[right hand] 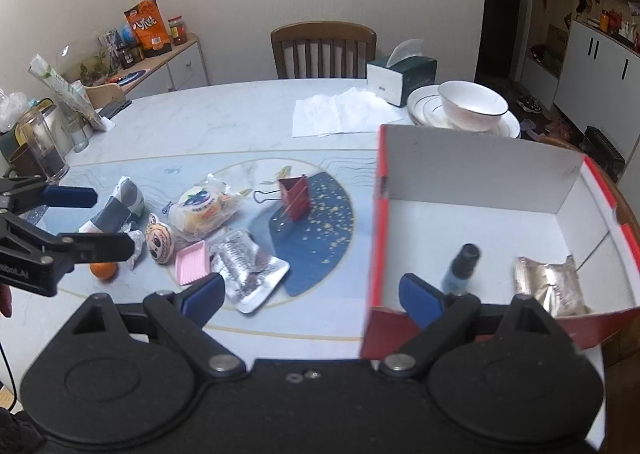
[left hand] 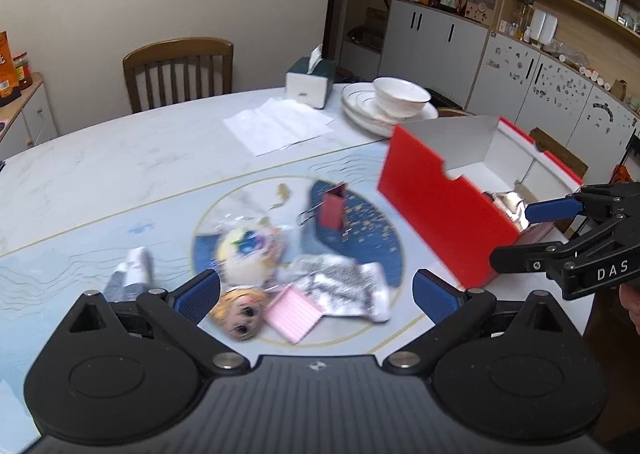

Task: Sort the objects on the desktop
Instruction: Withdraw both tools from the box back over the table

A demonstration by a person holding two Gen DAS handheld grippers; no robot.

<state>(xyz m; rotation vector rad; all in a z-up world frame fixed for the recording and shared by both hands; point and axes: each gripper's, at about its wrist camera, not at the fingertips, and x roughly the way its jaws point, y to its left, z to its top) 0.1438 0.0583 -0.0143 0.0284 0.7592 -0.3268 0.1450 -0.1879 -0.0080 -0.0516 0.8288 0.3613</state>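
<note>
A red cardboard box with a white interior (right hand: 472,213) is seen standing open on the right side of the pale marble-patterned table (right hand: 224,113), and two things are already lodged in it: a small dark-capped blue bottle (right hand: 460,268) and a shiny bronze foil packet (right hand: 550,286). The remaining clutter is spread over the blue-and-white printed mat (right hand: 320,238) to the left of the box: a red metal binder clip (right hand: 294,197), a wrapped round cake with a blueberry label (right hand: 202,209), a silver foil sachet (right hand: 250,270), a flat pink ridged case (right hand: 193,262), a small doll head with yellow hair (left hand: 240,314), a grey-and-white wrapped pack (right hand: 116,207) and an orange fruit (right hand: 103,270). The left gripper (left hand: 316,292) is held wide open above the doll head and pink case, gripping nothing; the right gripper (right hand: 310,296) is likewise spread apart and empty, one finger over the mat and the other at the box's near wall. The step in hand is judged to be the selection of the next item, with sorting partly done. A descent of the left gripper onto one small object is called for, with the neighbours touching it left undisturbed
</note>
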